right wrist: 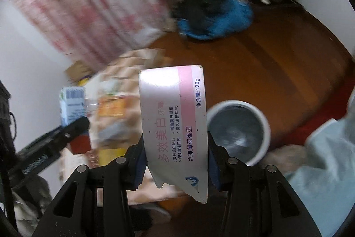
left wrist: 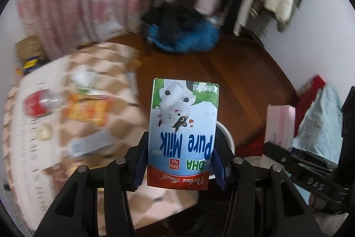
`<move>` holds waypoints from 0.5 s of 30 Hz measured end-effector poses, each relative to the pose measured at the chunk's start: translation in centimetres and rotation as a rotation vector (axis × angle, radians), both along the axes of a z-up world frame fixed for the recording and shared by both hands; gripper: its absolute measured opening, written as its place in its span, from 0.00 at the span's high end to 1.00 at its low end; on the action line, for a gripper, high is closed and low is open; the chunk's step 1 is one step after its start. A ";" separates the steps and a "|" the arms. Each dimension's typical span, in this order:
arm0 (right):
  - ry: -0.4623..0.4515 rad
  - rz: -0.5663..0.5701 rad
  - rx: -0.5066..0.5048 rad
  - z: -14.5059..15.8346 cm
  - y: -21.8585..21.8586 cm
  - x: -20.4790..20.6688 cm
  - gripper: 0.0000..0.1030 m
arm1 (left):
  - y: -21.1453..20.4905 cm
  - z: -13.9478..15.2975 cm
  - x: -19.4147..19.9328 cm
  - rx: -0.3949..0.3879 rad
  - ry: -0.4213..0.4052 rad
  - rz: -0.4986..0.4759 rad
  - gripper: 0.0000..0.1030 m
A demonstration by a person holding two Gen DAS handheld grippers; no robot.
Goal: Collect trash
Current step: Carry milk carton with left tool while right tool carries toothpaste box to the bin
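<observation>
While the left gripper (left wrist: 180, 161) pinches a milk carton (left wrist: 183, 126) between its fingers, the right gripper (right wrist: 176, 161) pinches a toothpaste box (right wrist: 175, 126), a bin (right wrist: 239, 130) just beyond its right finger.

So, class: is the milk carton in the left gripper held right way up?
No, the milk carton sits upside down, its print inverted.

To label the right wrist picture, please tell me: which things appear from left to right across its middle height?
Left gripper holding milk carton → toothpaste box in right gripper → white bin → light blue cloth.
</observation>
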State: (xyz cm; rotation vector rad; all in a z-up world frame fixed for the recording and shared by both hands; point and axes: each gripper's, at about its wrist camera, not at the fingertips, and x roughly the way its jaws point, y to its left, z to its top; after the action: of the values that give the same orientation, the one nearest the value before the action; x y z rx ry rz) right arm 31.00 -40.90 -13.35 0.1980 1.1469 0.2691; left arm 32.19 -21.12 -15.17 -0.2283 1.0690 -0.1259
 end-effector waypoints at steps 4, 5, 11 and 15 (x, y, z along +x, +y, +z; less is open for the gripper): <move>0.103 -0.074 -0.032 -5.1 -5.5 2.8 0.53 | -4.5 -4.4 3.6 -0.022 0.078 -0.068 0.55; 0.132 -0.093 -0.038 -6.7 -6.7 3.5 0.53 | -5.6 -6.0 4.7 -0.029 0.109 -0.082 0.55; 0.264 -0.151 -0.028 -14.0 -11.9 5.9 0.53 | -9.2 -12.1 8.0 -0.139 0.294 -0.162 0.52; 0.306 -0.182 -0.016 -17.1 -13.5 7.5 0.51 | -10.3 -13.8 9.1 -0.118 0.348 -0.171 0.37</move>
State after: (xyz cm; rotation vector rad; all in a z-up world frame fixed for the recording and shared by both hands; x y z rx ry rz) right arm 38.46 -54.41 -30.42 0.3363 1.4234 0.0688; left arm 41.26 -31.45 -28.93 -0.2713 1.4295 -0.3125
